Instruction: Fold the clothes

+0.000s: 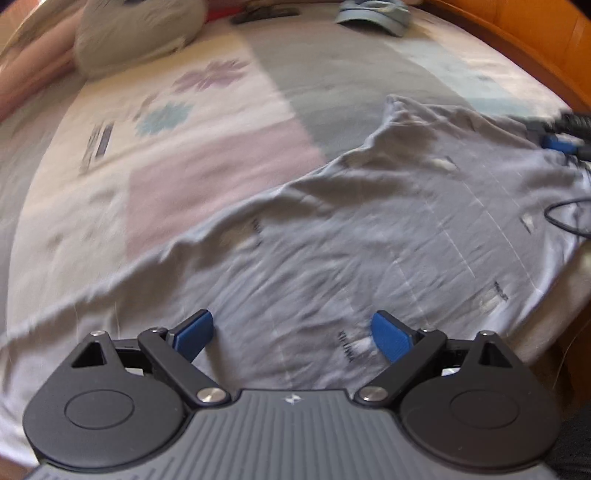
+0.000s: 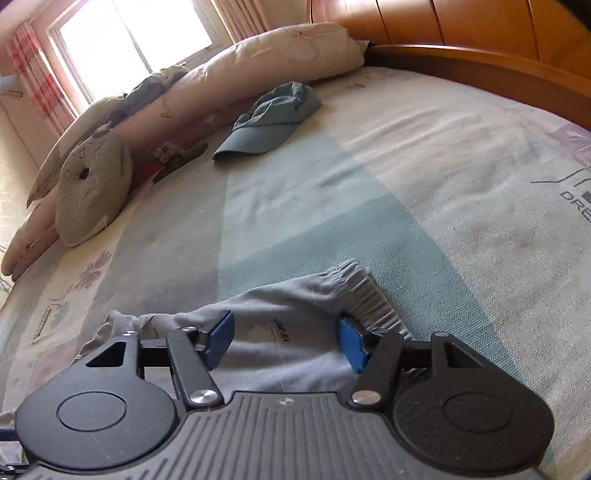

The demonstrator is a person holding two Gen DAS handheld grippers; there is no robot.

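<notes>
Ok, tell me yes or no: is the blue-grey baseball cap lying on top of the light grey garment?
No. In the right wrist view the blue-grey baseball cap lies far up the bed near the pillows, well apart from the light grey garment between the right gripper fingers.

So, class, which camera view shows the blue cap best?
The right wrist view: the cap lies whole and sharp on the bed, near the pillows. The left wrist view shows the cap only small, blurred and cut off at the top edge.

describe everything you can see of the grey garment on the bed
The grey garment is thin, wrinkled pale fabric with small dark printed marks and faint stitched lines. It lies spread across the patterned bedsheet. A ribbed elastic band ends it by the open right gripper. A dark cable rests on it.
</notes>
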